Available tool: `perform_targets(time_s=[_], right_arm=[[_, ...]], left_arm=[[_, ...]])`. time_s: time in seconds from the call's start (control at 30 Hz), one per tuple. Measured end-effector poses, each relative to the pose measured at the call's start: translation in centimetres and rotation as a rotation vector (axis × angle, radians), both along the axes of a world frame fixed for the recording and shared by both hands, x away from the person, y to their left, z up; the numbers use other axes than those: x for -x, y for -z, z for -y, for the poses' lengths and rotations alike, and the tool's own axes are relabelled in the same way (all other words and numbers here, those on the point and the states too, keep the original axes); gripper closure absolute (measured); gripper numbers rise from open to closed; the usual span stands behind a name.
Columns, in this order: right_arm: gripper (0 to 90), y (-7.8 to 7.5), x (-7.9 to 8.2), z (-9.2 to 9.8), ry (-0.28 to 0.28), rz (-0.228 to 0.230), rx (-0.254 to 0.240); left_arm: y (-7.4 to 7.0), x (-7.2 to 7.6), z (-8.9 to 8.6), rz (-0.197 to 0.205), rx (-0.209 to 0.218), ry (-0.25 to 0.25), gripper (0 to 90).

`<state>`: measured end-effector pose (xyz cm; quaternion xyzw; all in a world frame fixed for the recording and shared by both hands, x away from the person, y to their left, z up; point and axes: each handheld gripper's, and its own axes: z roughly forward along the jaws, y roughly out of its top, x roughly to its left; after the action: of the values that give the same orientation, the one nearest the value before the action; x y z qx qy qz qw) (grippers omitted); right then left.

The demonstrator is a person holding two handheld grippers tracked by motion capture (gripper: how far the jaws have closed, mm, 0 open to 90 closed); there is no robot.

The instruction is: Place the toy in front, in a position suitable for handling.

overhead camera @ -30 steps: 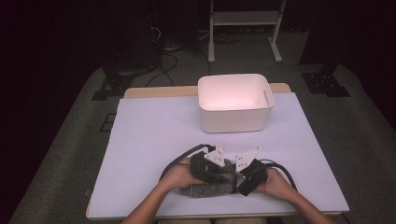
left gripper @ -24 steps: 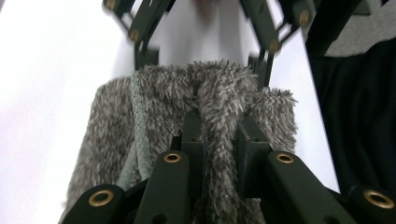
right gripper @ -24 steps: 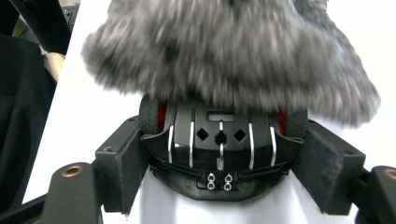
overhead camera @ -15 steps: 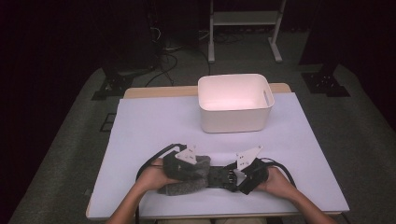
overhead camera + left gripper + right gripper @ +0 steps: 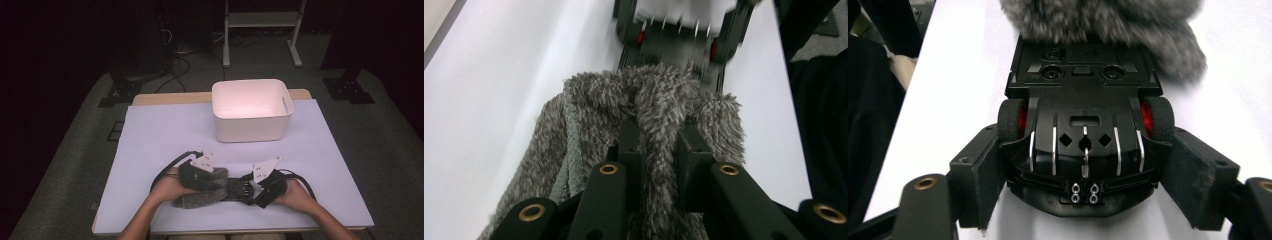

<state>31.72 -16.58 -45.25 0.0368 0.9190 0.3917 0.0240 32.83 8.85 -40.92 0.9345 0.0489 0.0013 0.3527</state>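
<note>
Grey, shaggy cloth (image 5: 202, 192) now sits farther toward nine o'clock than a second ago: my left gripper (image 5: 659, 145), pinched tight on a fold of it, has drawn it off the black toy car with red-hubbed wheels (image 5: 1085, 135). I judge the uncovering half done. My right gripper (image 5: 1085, 185) clamps the car's flanks wide. Car lies upside down near the table's six o'clock edge, long axis nine-to-three.

Light falls from overhead onto the white desk (image 5: 165, 135), leaving the room around it nearly black. The white bin (image 5: 251, 110) glows faintly pink inside. In the left gripper view the far end blurs; the grey fuzzy cloth (image 5: 1108, 20) is soft in the right gripper view.
</note>
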Motion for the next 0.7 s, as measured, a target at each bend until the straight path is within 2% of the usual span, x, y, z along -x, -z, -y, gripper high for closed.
perform_targets(time_s=[0.07,0.13,0.4,0.53,0.63,0.7], right_arm=[[23.6,0.1,0.0,-0.1,-0.003,0.007,0.008],[23.6,0.2,0.0,0.0,0.0,0.001,0.012],[23.5,0.1,0.2,-0.1,-0.011,0.027,0.014],[23.5,0.1,0.2,-0.1,-0.014,0.037,0.017],[23.6,0.0,0.2,-0.2,-0.019,0.043,0.023],[23.5,0.0,0.2,-0.3,-0.021,0.045,0.028]], left_arm=[[-0.1,-0.2,0.7,0.01,-0.006,0.007,77.1],[-0.2,-0.4,0.7,0.011,-0.011,0.006,77.1],[-0.2,-1.4,-2.5,0.011,-0.021,-0.072,77.1],[-0.1,-1.6,-3.4,0.0,-0.017,-0.096,77.1],[-0.1,-1.7,-3.0,-0.006,-0.001,-0.093,77.1],[-0.1,-1.6,-2.2,-0.008,0.002,-0.07,77.1]])
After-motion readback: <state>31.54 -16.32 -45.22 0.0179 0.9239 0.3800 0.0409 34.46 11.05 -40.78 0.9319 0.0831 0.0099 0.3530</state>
